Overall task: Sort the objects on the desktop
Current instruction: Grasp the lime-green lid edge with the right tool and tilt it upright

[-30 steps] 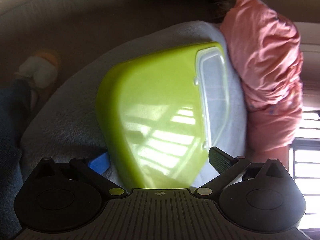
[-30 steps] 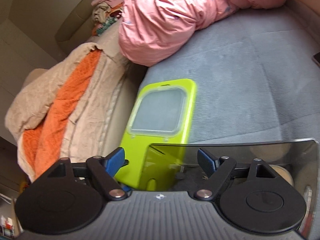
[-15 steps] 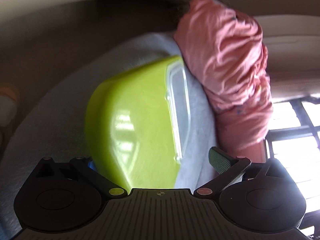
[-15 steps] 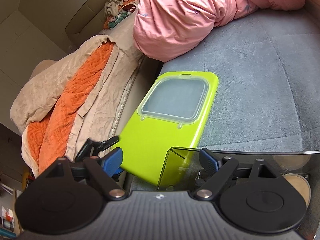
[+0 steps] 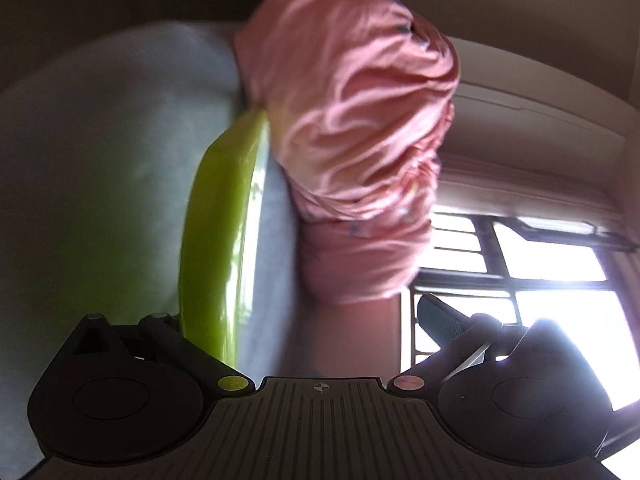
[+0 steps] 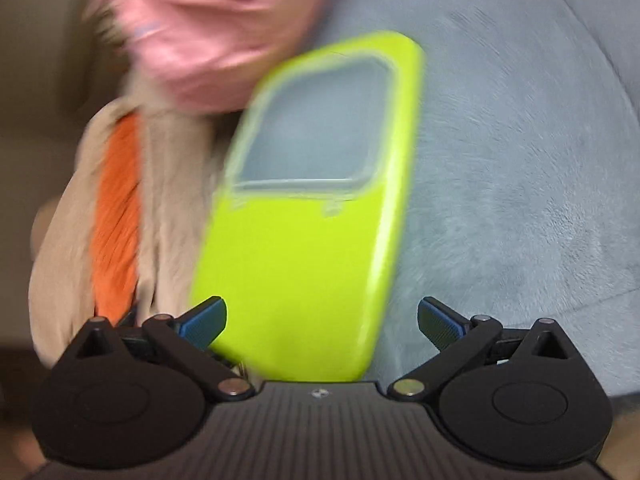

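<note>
A lime-green flat case [image 6: 304, 248] with a clear plastic lid panel lies on the grey-blue cushion [image 6: 520, 184]. In the right wrist view it sits between and just beyond the fingers of my right gripper [image 6: 320, 320], which is open and empty. In the left wrist view the case [image 5: 216, 248] shows edge-on, and its near end hides the left finger. My left gripper [image 5: 304, 316] is open wide and holds nothing; its right fingertip [image 5: 436, 316] stands against the window.
A bundled pink quilt [image 5: 352, 128] lies at the far end of the case and also shows in the right wrist view [image 6: 216, 28]. A beige and orange blanket [image 6: 120, 216] hangs at the cushion's left. A bright window [image 5: 540, 264] is at the right.
Both views have swung. The left view turned so the case now shows edge-on at the left. The right gripper moved over the case; the tinted clear box in front of it is gone from view.
</note>
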